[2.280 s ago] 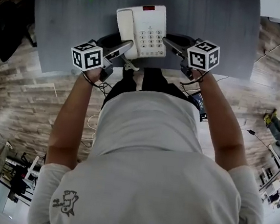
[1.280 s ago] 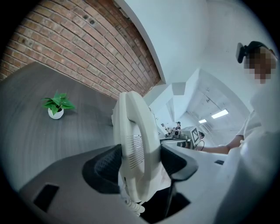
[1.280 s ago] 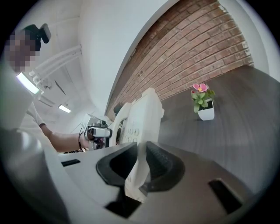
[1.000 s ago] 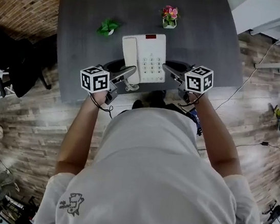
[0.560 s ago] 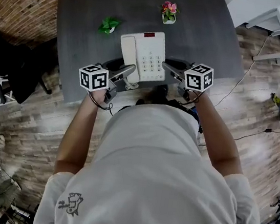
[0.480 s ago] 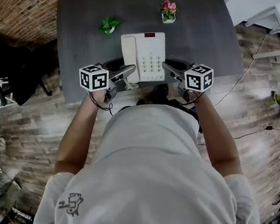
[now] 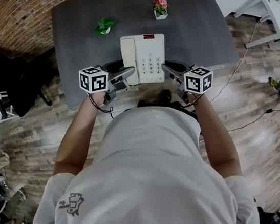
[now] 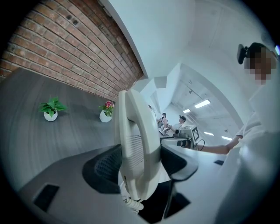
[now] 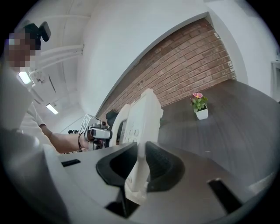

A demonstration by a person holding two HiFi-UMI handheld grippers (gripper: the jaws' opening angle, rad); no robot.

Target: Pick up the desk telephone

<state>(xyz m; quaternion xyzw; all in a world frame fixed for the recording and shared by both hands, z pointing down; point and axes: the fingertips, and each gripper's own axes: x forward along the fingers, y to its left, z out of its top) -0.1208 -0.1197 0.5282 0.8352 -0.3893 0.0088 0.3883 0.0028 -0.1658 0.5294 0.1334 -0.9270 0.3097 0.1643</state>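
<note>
The left gripper (image 7: 127, 74) is clenched on the handset side of a white plastic desk telephone (image 7: 143, 57); in the left gripper view the two dark pads (image 8: 107, 168) press on either face of the handset and base edge, spread wide around them. The right gripper (image 7: 167, 69) grasps the opposite, keypad edge, and in the right gripper view its pads (image 9: 164, 168) sit close together, pinching the thin rim of the telephone (image 9: 141, 116). The telephone therefore hangs between the two claws, its keypad facing up, just ahead of the black-and-white marker cubes (image 7: 93, 79). A white coiled cord (image 8: 131, 203) dangles below the left claw's jaws. Beyond both claws lies a dark grey wooden table (image 7: 192, 31). Far ahead of the left claw, a small green leafy plant in a white pot (image 7: 105, 26) stands on that table; farther ahead, roughly between the two claws, is a pink-flowered plant in a white pot (image 7: 159, 7). A red brick wall (image 8: 65, 48) rises behind the table, past both plants
</note>
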